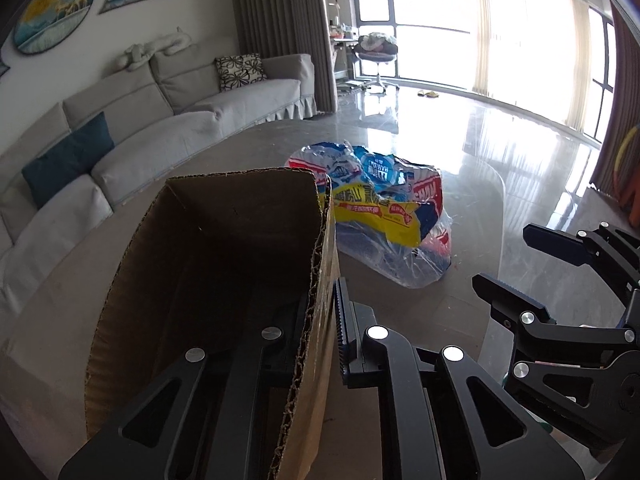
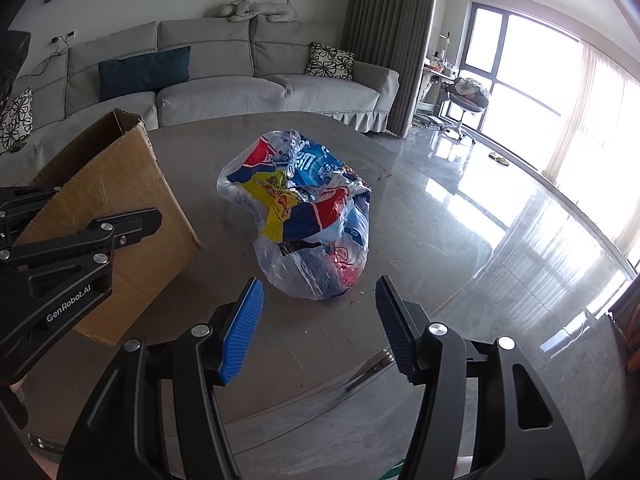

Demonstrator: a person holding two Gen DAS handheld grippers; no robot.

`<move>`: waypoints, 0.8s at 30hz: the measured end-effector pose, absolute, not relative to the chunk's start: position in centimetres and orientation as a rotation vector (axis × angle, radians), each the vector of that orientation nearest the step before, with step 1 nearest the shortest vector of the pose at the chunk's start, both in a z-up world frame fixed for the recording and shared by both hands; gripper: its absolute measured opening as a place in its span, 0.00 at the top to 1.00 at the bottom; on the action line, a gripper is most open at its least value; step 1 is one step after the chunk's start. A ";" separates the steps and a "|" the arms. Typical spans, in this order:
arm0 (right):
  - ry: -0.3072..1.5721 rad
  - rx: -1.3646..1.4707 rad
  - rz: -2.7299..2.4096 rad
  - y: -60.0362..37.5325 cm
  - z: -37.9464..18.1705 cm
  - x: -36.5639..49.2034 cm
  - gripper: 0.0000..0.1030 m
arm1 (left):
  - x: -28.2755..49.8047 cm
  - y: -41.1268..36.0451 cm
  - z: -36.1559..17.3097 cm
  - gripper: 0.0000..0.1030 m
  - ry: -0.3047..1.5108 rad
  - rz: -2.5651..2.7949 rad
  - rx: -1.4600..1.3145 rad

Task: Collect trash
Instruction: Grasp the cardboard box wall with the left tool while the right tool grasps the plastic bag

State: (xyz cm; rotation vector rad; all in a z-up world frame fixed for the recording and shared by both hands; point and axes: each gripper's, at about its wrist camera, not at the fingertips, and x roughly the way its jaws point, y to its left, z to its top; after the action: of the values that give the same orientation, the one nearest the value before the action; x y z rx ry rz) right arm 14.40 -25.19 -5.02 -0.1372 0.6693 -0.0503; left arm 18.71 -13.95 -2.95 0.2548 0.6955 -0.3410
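A crumpled clear plastic bag [image 2: 304, 216] with red, blue and yellow print lies on the grey round table [image 2: 420, 240]. It also shows in the left wrist view [image 1: 392, 216]. My right gripper [image 2: 318, 320] is open and empty, just short of the bag, with the jaws spread wider than the bag's near end. My left gripper [image 1: 324, 320] is shut on the right wall of an open brown cardboard box [image 1: 224, 280], one finger inside and one outside. The box [image 2: 120, 216] stands tilted to the left of the bag. The right gripper also shows in the left wrist view [image 1: 532, 264].
A grey sofa [image 2: 240, 80] with cushions runs behind the table. Beyond the table edge is a glossy floor [image 1: 520, 144], a swivel chair [image 1: 376, 56] and bright windows. Small crumbs lie on the table near the bag.
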 end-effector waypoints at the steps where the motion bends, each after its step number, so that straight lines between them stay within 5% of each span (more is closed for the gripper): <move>1: 0.668 -0.137 -0.046 -25.0 -5.0 14.7 0.42 | 18.9 -13.7 -2.8 0.88 0.693 -0.335 0.254; 24: 0.707 -0.148 -0.027 -23.5 -7.5 22.4 0.42 | 23.1 -13.0 -3.7 0.88 0.702 -0.251 0.237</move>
State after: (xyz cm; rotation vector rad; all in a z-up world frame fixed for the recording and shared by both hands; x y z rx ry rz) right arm 22.36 -23.54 -7.54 -0.1482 0.7067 -0.0273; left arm 23.14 -12.96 -3.68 0.2371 0.7023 -0.2511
